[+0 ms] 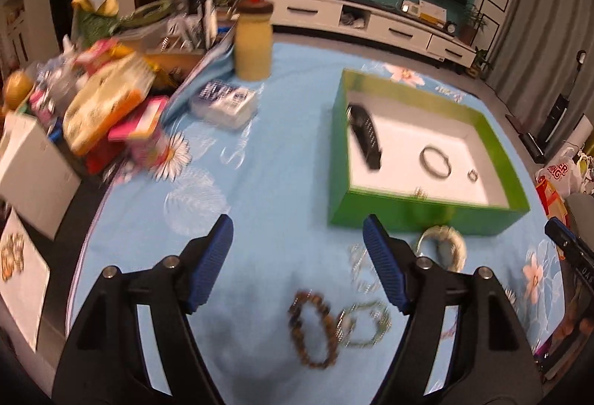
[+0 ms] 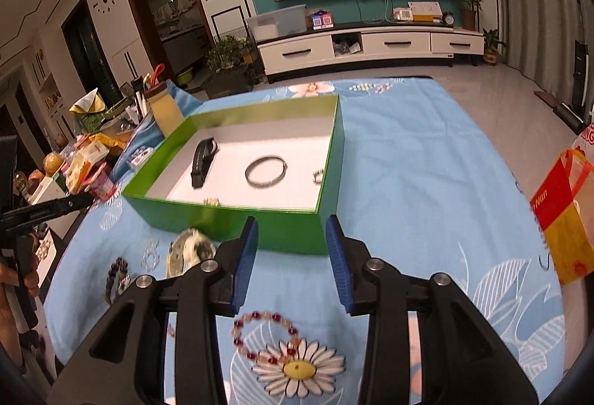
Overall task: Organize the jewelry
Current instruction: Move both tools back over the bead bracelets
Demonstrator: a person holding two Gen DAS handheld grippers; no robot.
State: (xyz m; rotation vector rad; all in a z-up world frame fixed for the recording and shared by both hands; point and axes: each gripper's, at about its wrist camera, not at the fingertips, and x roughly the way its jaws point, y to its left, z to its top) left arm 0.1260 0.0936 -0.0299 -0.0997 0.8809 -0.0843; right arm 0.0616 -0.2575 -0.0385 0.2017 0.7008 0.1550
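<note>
Green box (image 2: 282,230) sitting on the blue flowered tablecloth (image 2: 427,182), lid off, white floor showing. Inside the box: black strap (image 2: 202,162) toward its left wall, silver bangle (image 2: 266,171) near the middle, small ring (image 2: 317,176) close to the right wall, a little gold piece (image 2: 211,201) tight against the near wall.

Left gripper (image 1: 297,256) hanging over the cloth short of the box's near-left corner, blue pads spread wide, nothing between them. Just this side of the box, under that gripper: brown beaded bracelet (image 1: 313,329) lying flat, touching a pale green beaded bracelet (image 1: 365,323) beside it. Pale coiled bangle (image 1: 445,245) lying right against the box's near wall, partly hidden behind the gripper's right finger.

Right gripper (image 2: 291,264) poised in front of the box's near wall, fingers parted with bare cloth in the gap, pinching nothing. Red and cream beaded bracelet (image 2: 265,340) lying on the cloth nearer than the box, below the fingertips, its lower edge overlapping a printed daisy.

Left of the box: yellow bottle (image 1: 254,45) standing upright, then a blurred heap of packets and cartons. Right of the box, well apart: red and yellow bag (image 2: 564,219) at the cloth's edge.
</note>
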